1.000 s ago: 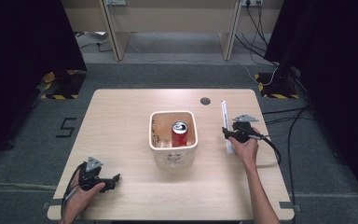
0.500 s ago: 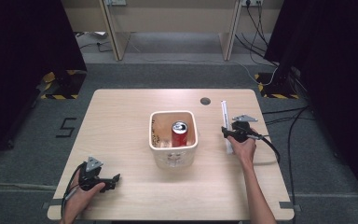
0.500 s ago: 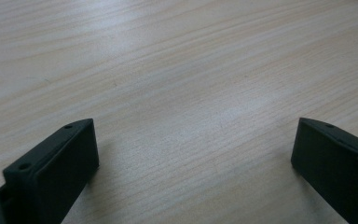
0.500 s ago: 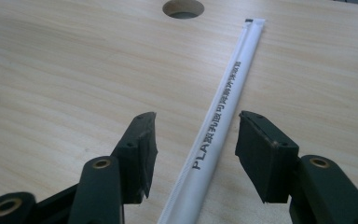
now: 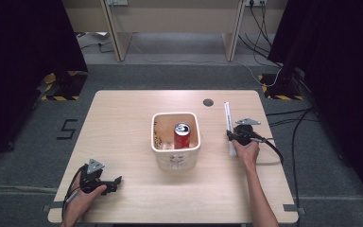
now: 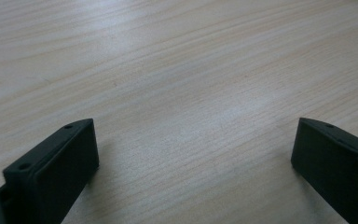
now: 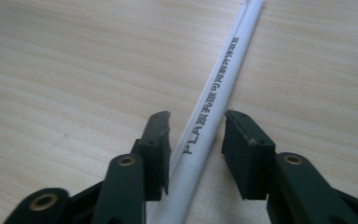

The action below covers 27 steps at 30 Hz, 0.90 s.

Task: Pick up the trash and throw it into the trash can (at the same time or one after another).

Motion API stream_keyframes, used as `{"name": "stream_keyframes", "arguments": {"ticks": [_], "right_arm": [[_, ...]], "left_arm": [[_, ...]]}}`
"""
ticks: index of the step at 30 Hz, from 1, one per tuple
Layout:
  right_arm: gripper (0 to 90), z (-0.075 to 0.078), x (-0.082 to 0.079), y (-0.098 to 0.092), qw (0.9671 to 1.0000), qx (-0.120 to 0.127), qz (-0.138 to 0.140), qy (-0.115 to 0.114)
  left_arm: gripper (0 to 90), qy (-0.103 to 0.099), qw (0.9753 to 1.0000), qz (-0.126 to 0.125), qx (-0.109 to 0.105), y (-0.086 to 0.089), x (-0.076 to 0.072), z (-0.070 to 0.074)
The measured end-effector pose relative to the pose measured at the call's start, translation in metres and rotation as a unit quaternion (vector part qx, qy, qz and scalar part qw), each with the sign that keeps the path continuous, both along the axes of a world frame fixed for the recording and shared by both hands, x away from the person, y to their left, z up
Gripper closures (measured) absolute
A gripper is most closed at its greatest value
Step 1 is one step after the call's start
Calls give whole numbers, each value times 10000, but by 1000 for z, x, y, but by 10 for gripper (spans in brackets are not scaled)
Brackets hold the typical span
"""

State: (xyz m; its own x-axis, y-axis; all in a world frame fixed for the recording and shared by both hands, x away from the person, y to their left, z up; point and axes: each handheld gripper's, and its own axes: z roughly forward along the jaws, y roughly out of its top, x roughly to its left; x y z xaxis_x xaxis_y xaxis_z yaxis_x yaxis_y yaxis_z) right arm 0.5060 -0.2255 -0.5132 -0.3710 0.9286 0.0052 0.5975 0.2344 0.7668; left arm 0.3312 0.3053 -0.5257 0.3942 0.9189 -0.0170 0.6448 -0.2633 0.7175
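Bin (image 5: 176, 153) label — too small

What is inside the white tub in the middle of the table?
A red soda can stands upright in the white tub, toward its right side. Brownish bits lie along the left inner wall; the tub floor beneath the can is hidden.

A tub (image 5: 176, 142) sits mid-table (image 5: 123, 113), and a can (image 5: 182, 135) stands in its right half. To its right a wrapped straw (image 5: 228, 124) lies pointing away from me; my right gripper (image 5: 230, 137) straddles it, a jaw on each side. My left gripper (image 5: 118, 182) rests near the front left corner, over bare wood.
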Motion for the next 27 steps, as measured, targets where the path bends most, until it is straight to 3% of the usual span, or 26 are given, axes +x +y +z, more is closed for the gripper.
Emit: {"name": "stream_keyframes", "arguments": {"ticks": [8, 14, 21, 27], "right_arm": [[790, 0, -1, -1, 10000, 56, 69, 16], [794, 3, -5, -6, 9998, 164, 43, -138], [796, 17, -12, -11, 9990, 316, 132, -271], [797, 29, -20, -12, 9987, 253, 303, -319]], "left_arm": [[0, -1, 10000, 1, -1, 0, 0, 0], [0, 2, 10000, -1, 0, 0, 0, 0], [0, 1, 10000, 0, -2, 0, 0, 0], [0, 0, 10000, 2, -4, 0, 0, 0]]}}
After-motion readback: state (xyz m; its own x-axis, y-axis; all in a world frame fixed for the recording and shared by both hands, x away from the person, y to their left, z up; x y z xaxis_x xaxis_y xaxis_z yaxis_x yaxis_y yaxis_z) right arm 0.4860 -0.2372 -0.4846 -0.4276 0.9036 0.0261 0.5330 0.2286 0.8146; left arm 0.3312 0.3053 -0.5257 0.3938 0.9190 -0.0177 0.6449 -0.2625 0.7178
